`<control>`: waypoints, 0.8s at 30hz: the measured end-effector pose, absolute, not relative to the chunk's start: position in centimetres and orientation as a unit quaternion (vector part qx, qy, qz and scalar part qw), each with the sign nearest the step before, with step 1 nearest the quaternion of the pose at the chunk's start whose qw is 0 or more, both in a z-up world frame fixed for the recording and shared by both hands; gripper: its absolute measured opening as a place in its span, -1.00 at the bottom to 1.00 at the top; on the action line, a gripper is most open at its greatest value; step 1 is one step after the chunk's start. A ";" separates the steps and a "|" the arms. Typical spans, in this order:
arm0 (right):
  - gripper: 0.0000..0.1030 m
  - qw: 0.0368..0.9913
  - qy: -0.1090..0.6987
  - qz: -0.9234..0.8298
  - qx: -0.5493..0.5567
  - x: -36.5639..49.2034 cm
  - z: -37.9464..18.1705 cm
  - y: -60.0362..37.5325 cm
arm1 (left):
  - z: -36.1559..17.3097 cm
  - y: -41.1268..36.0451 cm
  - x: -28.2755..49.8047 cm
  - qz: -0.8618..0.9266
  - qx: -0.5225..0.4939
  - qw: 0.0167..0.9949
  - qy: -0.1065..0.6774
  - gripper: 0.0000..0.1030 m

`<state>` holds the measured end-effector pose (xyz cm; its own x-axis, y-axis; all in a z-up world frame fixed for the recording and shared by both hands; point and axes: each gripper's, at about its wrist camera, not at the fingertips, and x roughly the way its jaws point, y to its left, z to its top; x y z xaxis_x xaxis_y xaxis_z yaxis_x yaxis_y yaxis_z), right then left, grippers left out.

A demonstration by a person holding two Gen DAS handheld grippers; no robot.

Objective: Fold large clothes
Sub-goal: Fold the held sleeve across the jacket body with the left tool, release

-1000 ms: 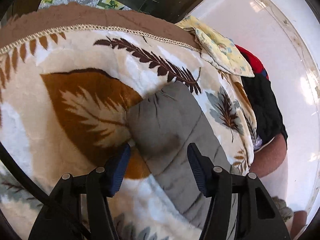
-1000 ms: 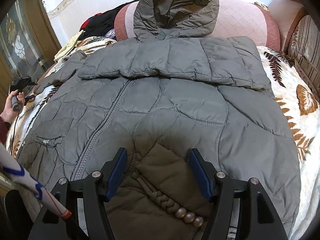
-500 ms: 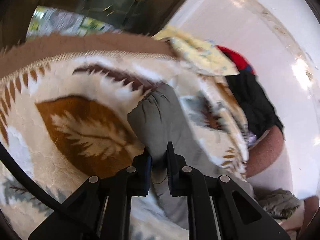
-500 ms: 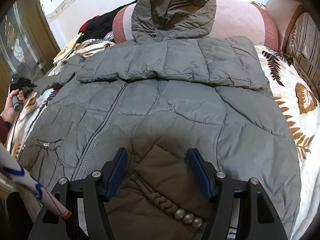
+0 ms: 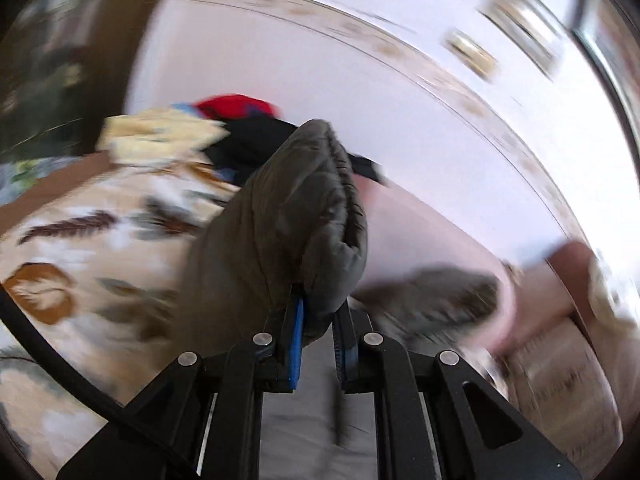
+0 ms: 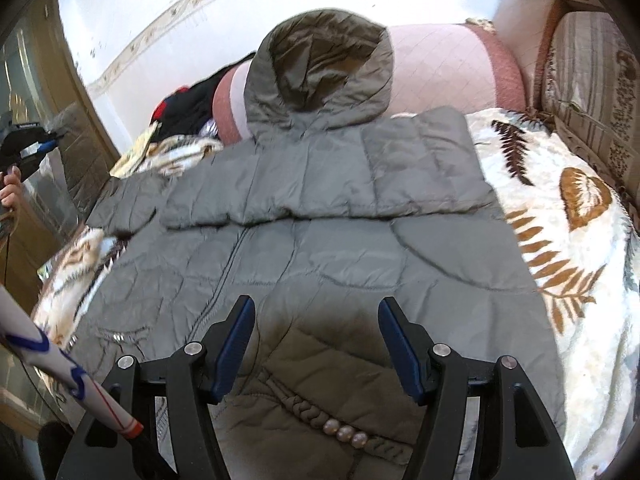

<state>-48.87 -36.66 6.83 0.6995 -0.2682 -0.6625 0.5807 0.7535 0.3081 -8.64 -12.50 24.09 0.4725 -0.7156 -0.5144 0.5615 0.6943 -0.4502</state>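
Note:
A grey quilted hooded jacket (image 6: 320,240) lies front-up on a leaf-print blanket (image 6: 568,248), its hood (image 6: 320,72) resting against a pink bolster (image 6: 448,68). One sleeve (image 6: 360,176) is folded across the chest. My left gripper (image 5: 320,312) is shut on the cuff of the other sleeve (image 5: 288,224), which hangs in the air; the picture is blurred. From the right wrist view this left gripper (image 6: 54,140) shows at the far left with the raised sleeve (image 6: 80,160) and a hand (image 6: 10,192) behind it. My right gripper (image 6: 316,320) hovers open over the jacket's lower front, holding nothing.
A heap of black and red clothes (image 6: 188,104) lies at the bed's back left. A striped cushion (image 6: 592,92) stands at the back right. A white pole with blue and red marks (image 6: 60,376) crosses the lower left. A wooden door frame (image 6: 80,80) borders the left.
My left gripper closed on the sleeve cuff, then lifted it off the blanket and swung it up towards the jacket while rolling. My right gripper rose slightly and stayed open.

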 end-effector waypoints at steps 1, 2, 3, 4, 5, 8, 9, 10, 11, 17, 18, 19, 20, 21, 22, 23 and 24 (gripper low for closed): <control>0.34 0.886 0.297 -0.244 0.259 -49.2 7.1 -36.9 | 24.1 -14.2 -10.3 -0.395 -0.101 0.842 0.353 -0.76; 0.34 0.886 0.290 -0.249 0.262 -49.5 7.3 -37.2 | 23.8 -16.3 -12.2 -0.416 -0.091 0.832 0.356 -0.76; 0.34 0.885 0.285 -0.253 0.265 -49.8 7.4 -37.4 | 23.5 -17.6 -13.4 -0.429 -0.083 0.824 0.360 -0.76; 0.34 0.884 0.280 -0.260 0.270 -50.0 7.5 -37.7 | 22.7 -19.5 -15.2 -0.448 -0.070 0.812 0.369 -0.76; 0.34 0.881 0.276 -0.267 0.276 -50.4 7.6 -38.0 | 21.9 -21.2 -16.6 -0.461 -0.059 0.801 0.378 -0.76; 0.34 0.872 0.262 -0.283 0.300 -51.3 7.6 -39.1 | 17.5 -26.7 -20.9 -0.484 -0.018 0.773 0.410 -0.76; 0.34 0.870 0.257 -0.288 0.306 -51.7 7.6 -39.4 | 16.1 -27.9 -21.8 -0.486 -0.014 0.765 0.422 -0.76; 0.34 0.868 0.253 -0.294 0.309 -51.9 7.7 -39.7 | 14.7 -29.0 -22.5 -0.486 -0.011 0.759 0.433 -0.76; 0.34 0.867 0.251 -0.300 0.309 -52.1 7.7 -39.9 | 12.7 -30.4 -23.2 -0.480 -0.001 0.754 0.449 -0.76; 0.34 0.867 0.245 -0.308 0.307 -52.3 7.9 -40.4 | 5.6 -33.8 -25.4 -0.455 0.049 0.732 0.505 -0.67; 0.34 0.867 0.245 -0.307 0.307 -52.2 7.9 -40.5 | 5.5 -33.7 -25.8 -0.453 0.057 0.730 0.508 -0.58; 0.34 0.867 0.245 -0.306 0.309 -52.2 7.9 -40.5 | 5.7 -33.5 -26.2 -0.458 0.058 0.726 0.509 -0.41; 0.34 0.867 0.244 -0.305 0.310 -52.3 7.9 -40.5 | 6.0 -33.1 -26.5 -0.467 0.058 0.721 0.508 -0.31; 0.34 0.867 0.242 -0.305 0.312 -52.3 7.9 -40.6 | 7.1 -32.1 -26.8 -0.475 0.060 0.724 0.497 -0.15; 0.34 0.866 0.240 -0.306 0.314 -52.4 7.9 -40.7 | 8.0 -31.3 -26.9 -0.478 0.059 0.732 0.482 -0.04; 0.34 0.866 0.239 -0.304 0.317 -52.4 7.8 -40.7 | 8.9 -30.3 -27.3 -0.484 0.056 0.739 0.466 0.01; 0.34 0.865 0.238 -0.301 0.322 -52.5 7.7 -40.8 | 10.2 -28.6 -27.4 -0.491 0.050 0.748 0.444 0.05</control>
